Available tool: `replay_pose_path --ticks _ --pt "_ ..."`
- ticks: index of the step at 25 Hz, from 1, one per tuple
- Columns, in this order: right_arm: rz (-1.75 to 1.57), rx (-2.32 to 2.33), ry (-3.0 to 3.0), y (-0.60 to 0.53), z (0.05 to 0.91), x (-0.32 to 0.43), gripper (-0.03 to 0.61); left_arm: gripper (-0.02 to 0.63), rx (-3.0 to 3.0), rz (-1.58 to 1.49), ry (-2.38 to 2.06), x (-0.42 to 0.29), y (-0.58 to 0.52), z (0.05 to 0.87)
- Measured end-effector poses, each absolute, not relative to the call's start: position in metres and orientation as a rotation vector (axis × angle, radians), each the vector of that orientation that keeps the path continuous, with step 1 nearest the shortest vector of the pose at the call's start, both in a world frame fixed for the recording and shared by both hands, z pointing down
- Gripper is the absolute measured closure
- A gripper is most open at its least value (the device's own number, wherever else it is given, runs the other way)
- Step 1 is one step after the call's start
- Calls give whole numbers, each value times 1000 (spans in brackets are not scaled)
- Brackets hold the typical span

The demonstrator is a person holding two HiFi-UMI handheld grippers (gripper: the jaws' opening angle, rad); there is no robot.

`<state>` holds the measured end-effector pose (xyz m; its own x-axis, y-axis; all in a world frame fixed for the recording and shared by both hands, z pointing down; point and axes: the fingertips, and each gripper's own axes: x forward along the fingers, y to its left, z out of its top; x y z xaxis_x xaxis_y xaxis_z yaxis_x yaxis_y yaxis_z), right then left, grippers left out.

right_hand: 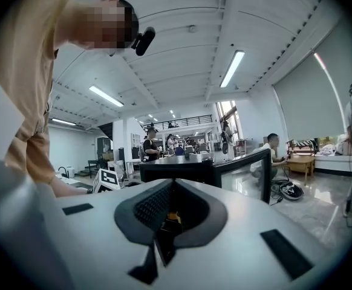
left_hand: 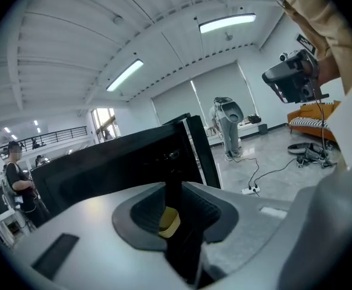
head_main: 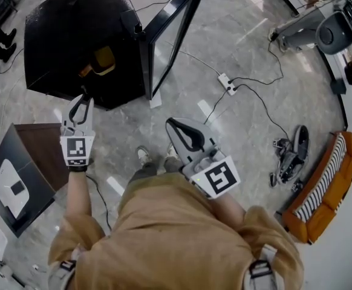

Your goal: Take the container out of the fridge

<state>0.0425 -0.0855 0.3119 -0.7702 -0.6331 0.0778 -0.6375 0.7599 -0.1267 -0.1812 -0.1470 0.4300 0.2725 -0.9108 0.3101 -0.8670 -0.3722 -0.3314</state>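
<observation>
The black fridge (head_main: 73,35) stands on the marble floor, seen from above, with its glass door (head_main: 170,35) swung open to the right. A yellow container (head_main: 103,59) shows at the fridge's open front. My left gripper (head_main: 84,94) is shut and empty, its tips just below the container and apart from it. In the left gripper view the container (left_hand: 169,221) shows through the loop of the shut fingers. My right gripper (head_main: 170,122) is shut and empty, lower and to the right, in front of the door. The right gripper view shows the fridge (right_hand: 182,171) and door (right_hand: 245,174) ahead.
A power strip (head_main: 227,83) with cables lies right of the door. A black device (head_main: 291,156) and an orange striped sofa (head_main: 321,186) are at the right, a white machine (head_main: 321,23) at the top right. A dark table (head_main: 13,180) stands at the lower left. People stand in the background.
</observation>
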Motion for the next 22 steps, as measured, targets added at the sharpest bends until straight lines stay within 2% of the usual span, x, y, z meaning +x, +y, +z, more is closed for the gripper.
replay_pose_path --ticks 9,22 --pt "263 1099 -2888 -94 324 45 574 522 -2434 -813 1617 -181 -178 458" --pt "328 1134 -2845 -102 346 42 574 520 -2449 -930 1553 -187 -209 511"
